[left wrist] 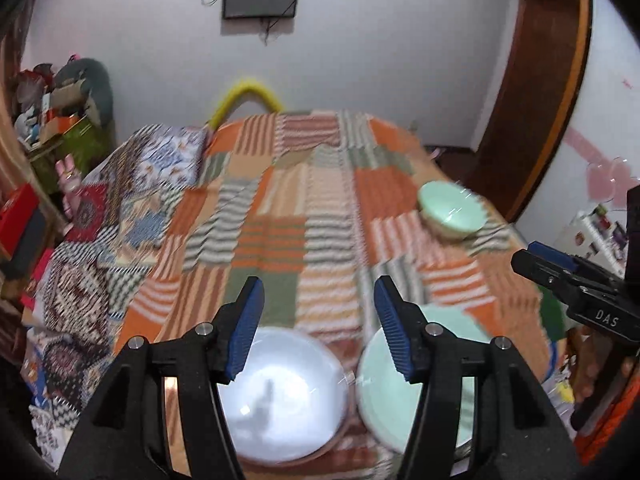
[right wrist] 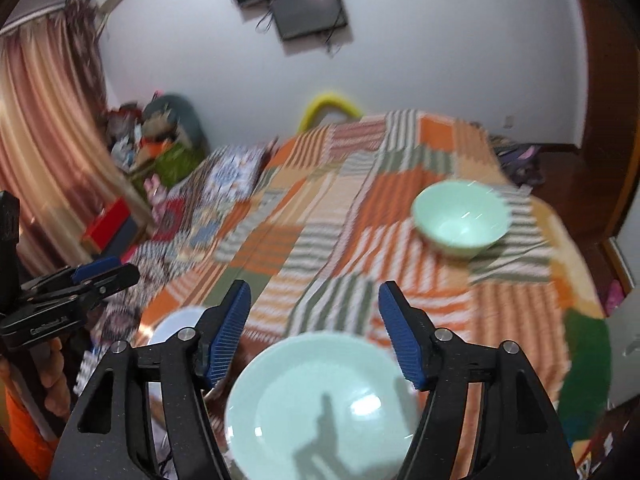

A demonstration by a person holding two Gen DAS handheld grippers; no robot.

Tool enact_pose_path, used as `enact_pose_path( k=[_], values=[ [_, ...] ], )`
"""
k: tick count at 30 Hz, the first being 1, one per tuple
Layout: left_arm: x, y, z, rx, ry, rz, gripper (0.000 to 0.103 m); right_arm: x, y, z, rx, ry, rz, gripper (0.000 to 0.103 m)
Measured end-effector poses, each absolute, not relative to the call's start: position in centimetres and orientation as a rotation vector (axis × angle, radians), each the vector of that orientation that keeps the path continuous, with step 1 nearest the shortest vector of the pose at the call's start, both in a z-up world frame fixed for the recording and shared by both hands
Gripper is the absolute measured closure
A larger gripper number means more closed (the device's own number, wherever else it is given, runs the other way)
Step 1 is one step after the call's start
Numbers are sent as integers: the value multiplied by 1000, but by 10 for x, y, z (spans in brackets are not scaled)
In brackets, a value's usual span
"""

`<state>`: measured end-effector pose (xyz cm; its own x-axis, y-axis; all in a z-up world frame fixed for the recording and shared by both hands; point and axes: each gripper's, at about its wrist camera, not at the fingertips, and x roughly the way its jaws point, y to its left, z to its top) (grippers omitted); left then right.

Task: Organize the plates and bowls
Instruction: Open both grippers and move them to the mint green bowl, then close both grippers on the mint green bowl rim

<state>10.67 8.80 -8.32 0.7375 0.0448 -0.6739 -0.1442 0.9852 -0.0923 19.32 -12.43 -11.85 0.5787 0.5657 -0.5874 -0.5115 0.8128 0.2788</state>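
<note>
My left gripper [left wrist: 316, 320] is spread wide with nothing between its blue pads [left wrist: 247, 332]. It hangs above the near edge of the bed [left wrist: 280, 200], over a white plate [left wrist: 284, 396] that lies flat on the patchwork blanket [left wrist: 260, 248]. Just beside that plate, toward the bed's right side, lies a mint plate [left wrist: 380, 392]; whether the two rims touch I cannot tell through the blur.

My right gripper [right wrist: 314, 328] is also spread and holds nothing. It hangs over the mint plate [right wrist: 320, 400], whose glaze carries the gripper's shadow. The white plate [right wrist: 176, 324] shows only as a sliver by my left finger.

A mint bowl [right wrist: 460, 216] stands upright near the right edge of the bed, well apart from both plates; the left view shows it too [left wrist: 452, 212]. Each gripper appears at the edge of the other's view, the right one [left wrist: 560, 276] with its jaws nearly edge-on.
</note>
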Motion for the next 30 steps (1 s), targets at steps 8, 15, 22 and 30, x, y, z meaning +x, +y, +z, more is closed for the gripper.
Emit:
enact_pose_path(
  k=[8,15,22,30],
  values=[
    [165,46,-65,-118,719,26,44,221,-170,-103,137,644,529,33],
    [235,13,-83,-110,792,-39,44,255,-196,-116,173,669,455,33],
    [307,3,-120,-160,869,-97,44,295,-211,-139,201,720,386,33],
    [380,-1,-169,-182,958,-124,44,338,-212,-172,214,807,349,33]
  ],
)
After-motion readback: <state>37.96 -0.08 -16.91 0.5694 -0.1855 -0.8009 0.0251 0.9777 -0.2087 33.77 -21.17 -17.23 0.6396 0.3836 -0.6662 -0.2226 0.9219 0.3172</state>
